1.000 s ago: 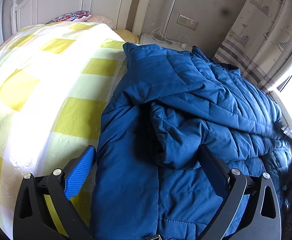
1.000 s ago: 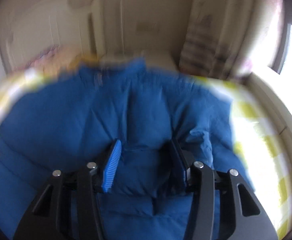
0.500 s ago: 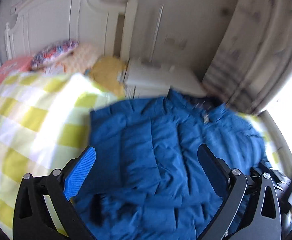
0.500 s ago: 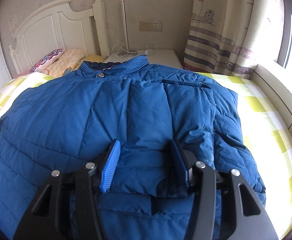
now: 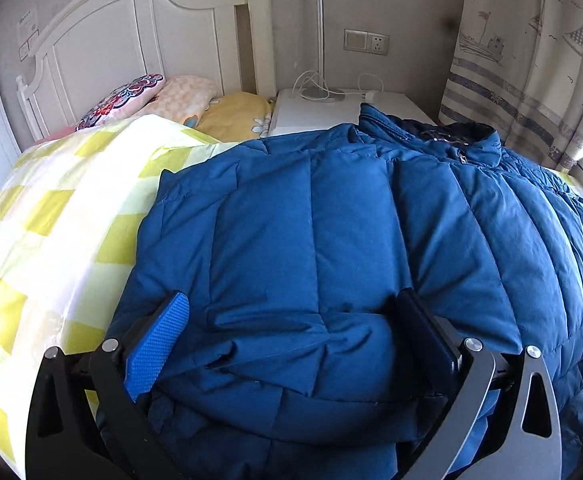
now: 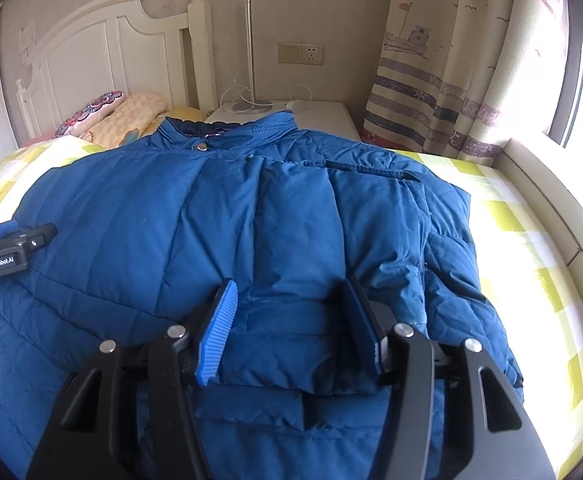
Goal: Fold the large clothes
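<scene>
A large blue puffer jacket (image 5: pixel 331 232) lies spread on the bed, collar toward the headboard; it also shows in the right wrist view (image 6: pixel 219 216). Its sleeves are folded in over the body. My left gripper (image 5: pixel 291 328) is open, jaws wide apart over a folded sleeve end near the jacket's left side. My right gripper (image 6: pixel 291 312) is open over the other folded sleeve end near the hem. The left gripper's body shows at the left edge of the right wrist view (image 6: pixel 7 248).
The bed has a yellow and white checked cover (image 5: pixel 51 216). Pillows (image 5: pixel 179 100) lie at the white headboard (image 5: pixel 131 40). A white nightstand (image 5: pixel 319 108) with a lamp pole and cables stands behind. Curtain (image 6: pixel 443 80) and window ledge (image 6: pixel 551 184) are at the right.
The left gripper has swung from the jacket's side, across the bed, to face the headboard over the folded left sleeve. The right gripper has barely moved. The jacket now lies flatter.
</scene>
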`<state>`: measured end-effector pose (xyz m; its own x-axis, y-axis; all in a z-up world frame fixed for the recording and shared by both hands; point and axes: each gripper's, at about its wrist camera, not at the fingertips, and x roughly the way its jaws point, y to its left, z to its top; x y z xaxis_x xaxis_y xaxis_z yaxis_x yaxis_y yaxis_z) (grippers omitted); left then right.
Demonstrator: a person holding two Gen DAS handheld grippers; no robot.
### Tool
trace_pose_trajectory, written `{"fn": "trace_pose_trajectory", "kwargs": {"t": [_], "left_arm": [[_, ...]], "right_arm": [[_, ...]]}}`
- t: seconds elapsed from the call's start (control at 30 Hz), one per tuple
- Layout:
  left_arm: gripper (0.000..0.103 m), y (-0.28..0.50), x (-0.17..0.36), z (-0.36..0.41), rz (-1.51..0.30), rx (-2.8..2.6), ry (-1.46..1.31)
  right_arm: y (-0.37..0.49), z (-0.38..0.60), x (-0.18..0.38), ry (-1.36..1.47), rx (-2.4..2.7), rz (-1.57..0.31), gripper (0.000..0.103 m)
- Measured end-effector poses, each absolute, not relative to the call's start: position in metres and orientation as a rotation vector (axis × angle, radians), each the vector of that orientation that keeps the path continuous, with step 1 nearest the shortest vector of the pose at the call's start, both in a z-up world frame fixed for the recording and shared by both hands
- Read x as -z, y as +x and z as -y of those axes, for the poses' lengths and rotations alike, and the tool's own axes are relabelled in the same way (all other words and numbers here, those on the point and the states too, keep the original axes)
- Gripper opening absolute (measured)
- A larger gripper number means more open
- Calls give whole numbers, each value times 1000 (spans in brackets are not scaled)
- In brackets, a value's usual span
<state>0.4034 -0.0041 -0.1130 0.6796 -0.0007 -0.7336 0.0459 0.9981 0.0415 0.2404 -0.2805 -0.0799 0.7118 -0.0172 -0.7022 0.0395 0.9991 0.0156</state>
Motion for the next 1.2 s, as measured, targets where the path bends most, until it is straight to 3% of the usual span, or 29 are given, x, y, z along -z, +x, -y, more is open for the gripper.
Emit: {"fn": "trace_pose_trajectory", "kwargs": {"t": [0.17, 0.3, 0.43, 0.53, 0.77, 0.97, 1.2], "left_arm": [[99, 399, 110, 4, -819, 32, 48], [99, 400, 111, 4, -818, 32, 47], [99, 400, 111, 4, -819, 33, 48], [99, 401, 111, 4, -820, 33, 48], [99, 400, 110, 4, -822, 28, 54], [99, 402, 110, 5, -820, 16, 69], [99, 402, 110, 6, -817, 3, 81]], "right_arm": [[246, 288, 46, 127, 45, -718, 55], [277, 289, 25, 115, 58, -663, 67], [327, 298, 78, 92, 49, -844, 73], [325, 300, 80, 90, 32, -828, 73], [260, 295, 42, 114, 9, -723, 74], [246, 278, 79, -17, -67, -811, 81], [217, 286, 54, -3, -8, -771, 80]]}}
